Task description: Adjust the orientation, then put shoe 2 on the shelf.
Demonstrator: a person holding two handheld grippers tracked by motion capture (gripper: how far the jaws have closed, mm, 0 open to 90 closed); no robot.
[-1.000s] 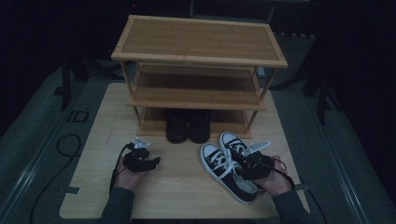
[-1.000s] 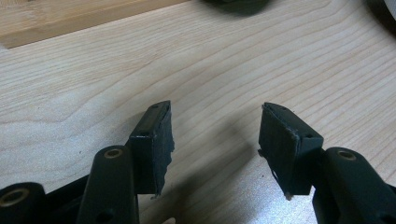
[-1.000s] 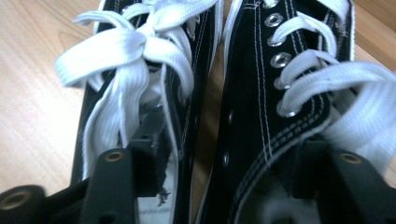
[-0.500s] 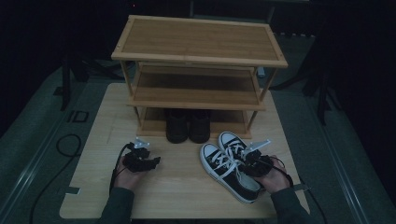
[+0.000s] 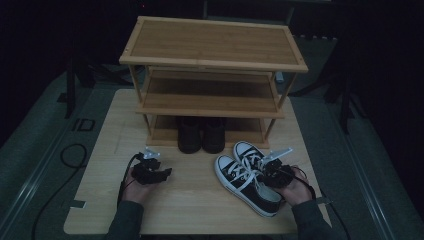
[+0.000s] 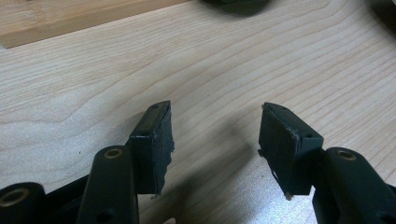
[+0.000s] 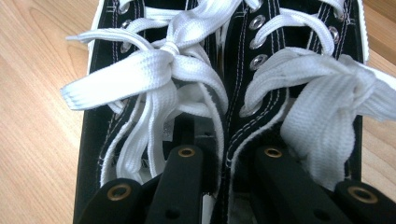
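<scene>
I have the right gripper (image 5: 272, 170) down on the pair of black-and-white sneakers (image 5: 247, 175), which sit side by side on the table (image 5: 200, 210) just in front of the wooden shoe rack (image 5: 212, 75) and to its right. In the right gripper view the two jaws reach into the shoe openings, one in each sneaker, with the two touching inner collars (image 7: 224, 135) pinched between them, so I judge the grip on the pair is made or very nearly made. The sneakers rest flat on the table, so the lift and the move to the rack are not yet done. A pair of dark boots (image 5: 201, 134) already stands on the bottom shelf, while the middle shelf (image 5: 210, 95) and the top look free, so there is room for the sneakers. My left gripper (image 5: 152, 170) rests on the table at the left, well apart from the shoes, its jaws spread wide over bare wood and holding nothing
</scene>
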